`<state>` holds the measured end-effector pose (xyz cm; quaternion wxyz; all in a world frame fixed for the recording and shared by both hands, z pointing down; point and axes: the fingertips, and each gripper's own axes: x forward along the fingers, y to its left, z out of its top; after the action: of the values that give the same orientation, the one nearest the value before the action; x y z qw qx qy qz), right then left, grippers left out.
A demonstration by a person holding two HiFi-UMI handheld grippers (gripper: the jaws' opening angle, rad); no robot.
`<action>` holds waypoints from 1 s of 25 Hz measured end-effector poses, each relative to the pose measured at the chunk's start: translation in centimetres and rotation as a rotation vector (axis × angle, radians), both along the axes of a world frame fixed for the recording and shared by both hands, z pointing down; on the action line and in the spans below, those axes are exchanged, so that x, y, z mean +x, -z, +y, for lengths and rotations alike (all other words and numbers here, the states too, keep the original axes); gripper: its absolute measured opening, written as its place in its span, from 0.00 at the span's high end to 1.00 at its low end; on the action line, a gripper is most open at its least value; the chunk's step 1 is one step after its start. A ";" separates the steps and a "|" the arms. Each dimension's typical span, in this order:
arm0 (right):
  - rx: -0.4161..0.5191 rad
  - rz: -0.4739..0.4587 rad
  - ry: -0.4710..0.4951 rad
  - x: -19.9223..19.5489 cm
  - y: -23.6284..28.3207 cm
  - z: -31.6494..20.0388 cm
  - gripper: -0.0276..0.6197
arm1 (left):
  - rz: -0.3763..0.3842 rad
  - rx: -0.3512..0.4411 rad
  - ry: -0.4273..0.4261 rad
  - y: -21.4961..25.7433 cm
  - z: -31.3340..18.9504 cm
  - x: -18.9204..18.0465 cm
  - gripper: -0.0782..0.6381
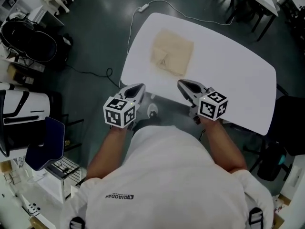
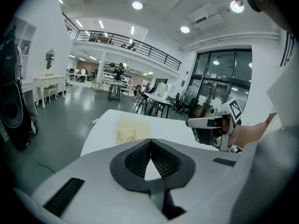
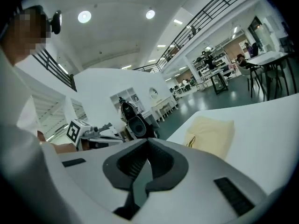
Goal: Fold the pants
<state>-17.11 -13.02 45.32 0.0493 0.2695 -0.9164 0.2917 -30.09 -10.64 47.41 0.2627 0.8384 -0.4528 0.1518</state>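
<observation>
Cream pants (image 1: pixel 172 52) lie folded square on white table (image 1: pixel 238 70).

Round ceiling lights (image 2: pixel 137 5) cast bright, even light; the white tabletop (image 1: pixel 228 66) glares mildly, and the wide-angle views curve, darkening at corners.

It is a big open hall (it looks two storeys high), like an office or a showroom. It has a polished grey floor (image 1: pixel 95 42), an upper gallery with a black railing (image 2: pixel 140 45), round ceiling lamps (image 2: pixel 137 5), a tall glass wall (image 2: pixel 219 73), and tables with chairs (image 2: pixel 156 104).
</observation>
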 end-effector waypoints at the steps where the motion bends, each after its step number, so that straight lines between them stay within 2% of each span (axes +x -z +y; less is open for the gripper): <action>1: -0.001 -0.013 -0.010 0.4 0.0 0.6 0.93 | 0.000 -0.004 0.001 -0.2 0.9 0.2 0.85; 6: -0.059 -0.077 -0.084 2.3 -1.2 1.9 0.93 | -0.006 -0.009 -0.014 -1.0 3.7 0.2 0.85; 9: -0.015 -0.078 -0.124 2.8 0.2 2.3 0.93 | -0.007 -0.001 -0.028 -0.9 3.1 -0.3 0.85; 12: 0.060 -0.015 -0.140 3.2 1.5 2.7 0.93 | 0.004 0.024 -0.054 0.0 1.4 0.0 0.85; 16: 0.131 0.094 -0.193 2.5 2.1 2.2 0.93 | 0.009 0.063 -0.130 1.6 -0.6 -0.1 0.85; 19: 0.147 0.139 -0.267 1.1 2.2 1.2 0.93 | 0.012 0.077 -0.192 2.4 -2.0 -1.3 0.85; 25: 0.124 0.143 -0.388 -2.7 1.9 -0.2 0.93 | 0.042 0.098 -0.285 2.8 -5.7 -5.2 0.85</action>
<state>-19.81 -13.23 43.41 0.0405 0.4631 -0.8578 0.2191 -35.26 -16.36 44.62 0.2064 0.9090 -0.3305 0.1478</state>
